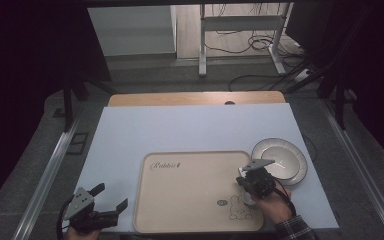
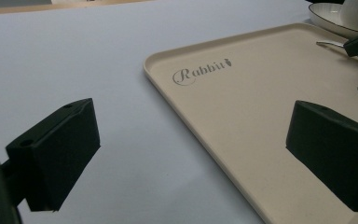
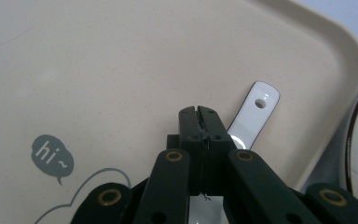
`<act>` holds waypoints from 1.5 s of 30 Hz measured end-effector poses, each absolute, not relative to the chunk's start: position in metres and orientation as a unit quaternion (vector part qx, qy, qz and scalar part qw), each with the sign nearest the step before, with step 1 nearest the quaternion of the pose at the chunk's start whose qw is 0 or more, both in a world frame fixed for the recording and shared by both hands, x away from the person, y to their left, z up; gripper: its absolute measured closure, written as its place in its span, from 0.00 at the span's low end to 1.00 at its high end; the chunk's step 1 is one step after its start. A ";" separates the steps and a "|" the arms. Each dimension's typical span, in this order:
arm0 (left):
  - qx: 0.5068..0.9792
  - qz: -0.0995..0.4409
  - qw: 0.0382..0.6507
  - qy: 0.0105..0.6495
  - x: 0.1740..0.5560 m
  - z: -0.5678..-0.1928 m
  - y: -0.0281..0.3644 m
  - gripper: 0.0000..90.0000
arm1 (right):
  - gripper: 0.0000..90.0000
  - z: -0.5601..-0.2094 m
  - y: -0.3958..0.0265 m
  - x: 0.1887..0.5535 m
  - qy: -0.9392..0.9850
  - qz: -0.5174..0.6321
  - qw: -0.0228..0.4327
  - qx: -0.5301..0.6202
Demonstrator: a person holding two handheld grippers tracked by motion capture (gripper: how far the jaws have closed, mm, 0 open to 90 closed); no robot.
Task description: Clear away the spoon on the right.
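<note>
Right gripper (image 3: 199, 112) has its jaws pressed together on a white ceramic spoon (image 3: 254, 112), holding it low over the near right part of the beige tray (image 1: 190, 160); the spoon's handle, with its small hole, juts out beyond the jaws toward the tray's right rim. Whether the spoon rests on the tray or hangs just above it, I cannot tell. Judging by this, the step in hand is carrying the spoon between tray and bowl. The next move calls for a steady grip on the glazed spoon and enough height to clear the tray's raised rim and the bowl's edge.

Left gripper (image 1: 107, 198) hovers with jaws spread wide, holding nothing, at the near left, just beside the tray's left edge on the white table cover (image 1: 190, 125).

Just right of the tray sits a dark-rimmed bowl (image 1: 280, 160), which looks empty. Apart from the spoon, the tray carries nothing loose, just its printed rabbit drawing (image 1: 240, 207).
</note>
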State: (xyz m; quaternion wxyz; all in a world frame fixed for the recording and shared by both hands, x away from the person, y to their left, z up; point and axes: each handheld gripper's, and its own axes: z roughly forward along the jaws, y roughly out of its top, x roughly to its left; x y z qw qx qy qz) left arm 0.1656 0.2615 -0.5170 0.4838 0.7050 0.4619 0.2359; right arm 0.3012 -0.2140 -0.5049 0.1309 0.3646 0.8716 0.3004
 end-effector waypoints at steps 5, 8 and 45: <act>0.705 0.236 0.484 0.462 0.166 -0.517 0.261 0.03 | 0.99 -0.504 -0.216 0.302 0.869 0.301 0.133 0.370; 0.705 0.236 0.484 0.462 0.166 -0.517 0.261 0.03 | 0.99 -0.504 -0.218 0.303 0.868 0.298 0.136 0.373; 0.703 0.234 0.486 0.464 0.165 -0.517 0.262 0.03 | 0.47 -0.488 -0.217 0.292 0.846 0.362 0.166 0.353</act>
